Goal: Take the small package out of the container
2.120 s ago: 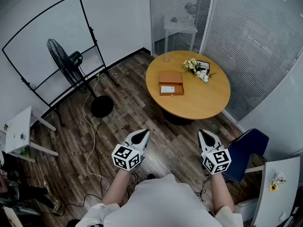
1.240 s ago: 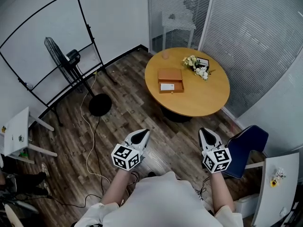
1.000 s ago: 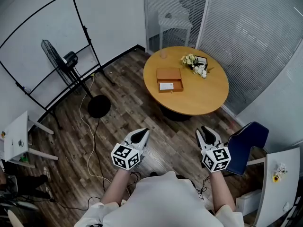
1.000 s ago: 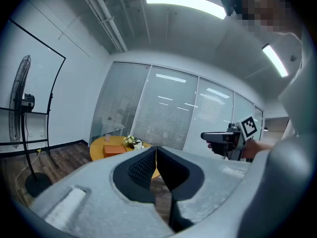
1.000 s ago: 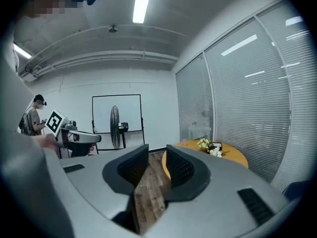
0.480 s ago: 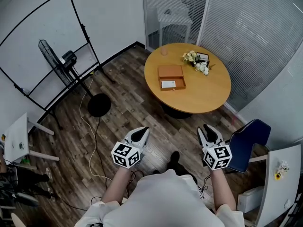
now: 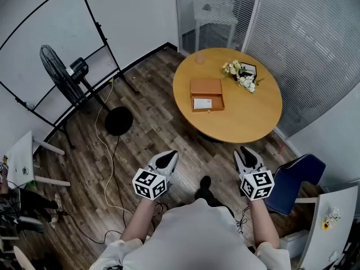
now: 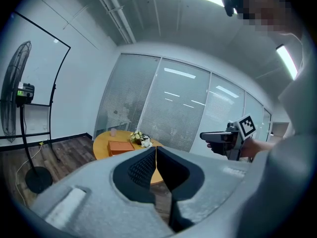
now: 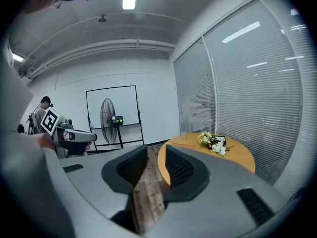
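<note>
The head view alone looks down into the brown container [image 7: 206, 94], which lies on the round desk [image 7: 247, 117] in the upper middle of the frame. The small package [image 7: 202, 103] shows there as a white rectangle in the nearer half of the container. Its long side runs left to right in the frame, along the near edge of the container. In the two gripper views the container is only a low brown shape seen from the side, and the package cannot be seen in them. Those views, however, show the jaws clearly. The left gripper [image 7: 167, 157] has its jaws closed together with nothing between them. The right gripper [image 7: 247, 152] has its jaws apart with a clear gap, and only floor and the desk edge are seen through it. Both grippers are in the lower half of the head view, over the wooden floor [image 7: 146, 128] and well apart from the desk, so the package lies far ahead of them, between their two lines. White flowers [image 7: 243, 75] stand near the far right of the container, and a fan [image 7: 56, 66] is at the upper left.
</note>
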{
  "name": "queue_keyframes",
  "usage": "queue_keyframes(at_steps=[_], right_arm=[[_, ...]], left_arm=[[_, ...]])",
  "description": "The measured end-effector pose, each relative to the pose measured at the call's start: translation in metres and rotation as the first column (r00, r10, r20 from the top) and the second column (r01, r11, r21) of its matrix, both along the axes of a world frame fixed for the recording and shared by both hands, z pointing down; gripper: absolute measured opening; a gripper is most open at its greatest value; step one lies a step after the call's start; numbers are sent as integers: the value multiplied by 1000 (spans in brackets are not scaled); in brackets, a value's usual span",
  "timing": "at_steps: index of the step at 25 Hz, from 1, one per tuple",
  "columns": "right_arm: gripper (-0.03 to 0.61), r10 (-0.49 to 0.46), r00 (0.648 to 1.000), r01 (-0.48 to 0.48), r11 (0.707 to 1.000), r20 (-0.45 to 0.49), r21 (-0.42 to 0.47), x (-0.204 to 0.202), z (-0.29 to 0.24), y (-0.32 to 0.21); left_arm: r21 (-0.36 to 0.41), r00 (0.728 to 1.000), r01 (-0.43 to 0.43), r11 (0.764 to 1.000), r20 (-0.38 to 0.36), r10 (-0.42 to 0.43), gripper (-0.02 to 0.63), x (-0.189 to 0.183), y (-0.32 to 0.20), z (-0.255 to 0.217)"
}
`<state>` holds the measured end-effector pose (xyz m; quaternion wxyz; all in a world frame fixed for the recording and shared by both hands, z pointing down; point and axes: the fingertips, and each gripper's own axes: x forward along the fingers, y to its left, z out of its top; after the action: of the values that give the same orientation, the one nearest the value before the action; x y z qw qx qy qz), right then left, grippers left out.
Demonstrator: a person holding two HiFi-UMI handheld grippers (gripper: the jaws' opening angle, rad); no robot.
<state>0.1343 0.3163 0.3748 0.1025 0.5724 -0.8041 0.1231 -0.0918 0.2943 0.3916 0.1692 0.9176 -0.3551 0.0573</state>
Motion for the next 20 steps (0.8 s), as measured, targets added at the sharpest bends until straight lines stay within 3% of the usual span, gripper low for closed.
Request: queue_keyframes(at_steps=[9, 20], right_arm=[[114, -89, 996, 89, 996, -2, -22, 51, 1, -118], [114, -163, 985, 166, 983, 49, -72, 98, 29, -211]], left_arm=[[-12, 998, 60, 998, 11, -60, 20, 60, -104, -1], [-40, 990, 136, 990, 52, -134, 20, 108, -176, 7]])
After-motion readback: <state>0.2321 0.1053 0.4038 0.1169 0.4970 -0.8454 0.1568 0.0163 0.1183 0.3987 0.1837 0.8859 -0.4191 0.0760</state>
